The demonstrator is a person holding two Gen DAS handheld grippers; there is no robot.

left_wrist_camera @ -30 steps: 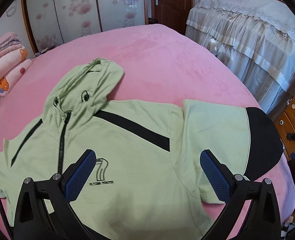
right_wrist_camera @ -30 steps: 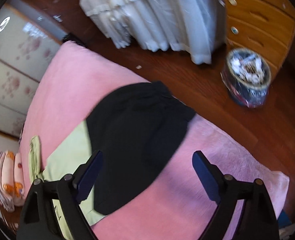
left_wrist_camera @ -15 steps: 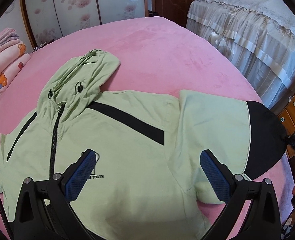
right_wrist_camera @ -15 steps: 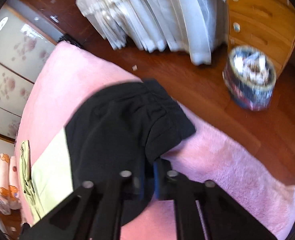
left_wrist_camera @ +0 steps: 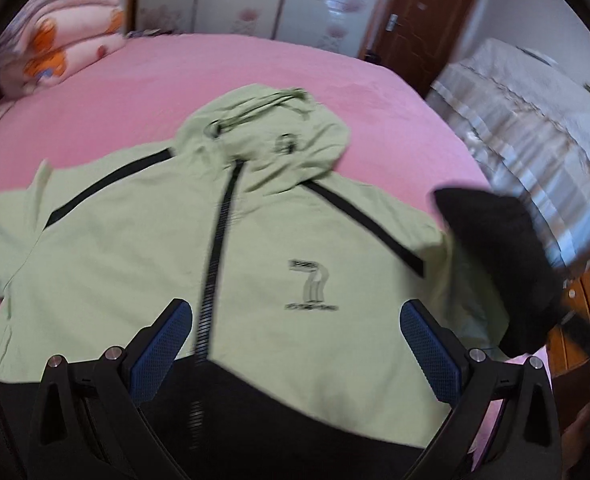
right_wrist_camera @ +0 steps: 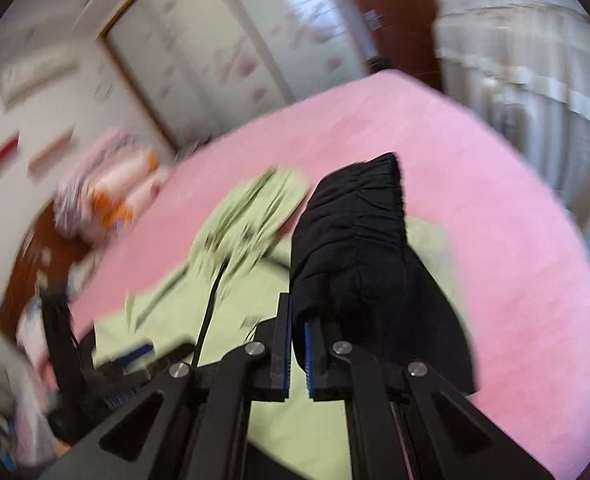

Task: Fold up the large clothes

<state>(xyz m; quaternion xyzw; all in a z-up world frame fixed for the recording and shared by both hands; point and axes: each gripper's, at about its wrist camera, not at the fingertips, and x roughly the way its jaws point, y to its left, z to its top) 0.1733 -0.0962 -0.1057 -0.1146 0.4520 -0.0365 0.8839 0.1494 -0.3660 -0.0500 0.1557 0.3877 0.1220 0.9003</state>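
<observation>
Left wrist view shows your hoodie (left_wrist_camera: 175, 240) lying front-up on the pink bed (left_wrist_camera: 175, 72), hood at the far end, zip running toward you. Its black sleeve cuff (right_wrist_camera: 351, 248) is off the bed, lifted at the right side and pinched in your right gripper (right_wrist_camera: 299, 356), whose pads are clenched on the fabric. Your left gripper (left_wrist_camera: 295, 336) hangs spread wide over the near hem, holding nothing.

Risk from here: the pinch takes only the cuff's edge (both views are blurred, so how deep is unclear), and a fast swing across could pull it free or drag the whole body askew, since nothing pins the chest. The sleeve could also land bunched instead of flat.

Containers: none that I can make out; only folded blankets (left_wrist_camera: 63, 48) stacked at the far left.
</observation>
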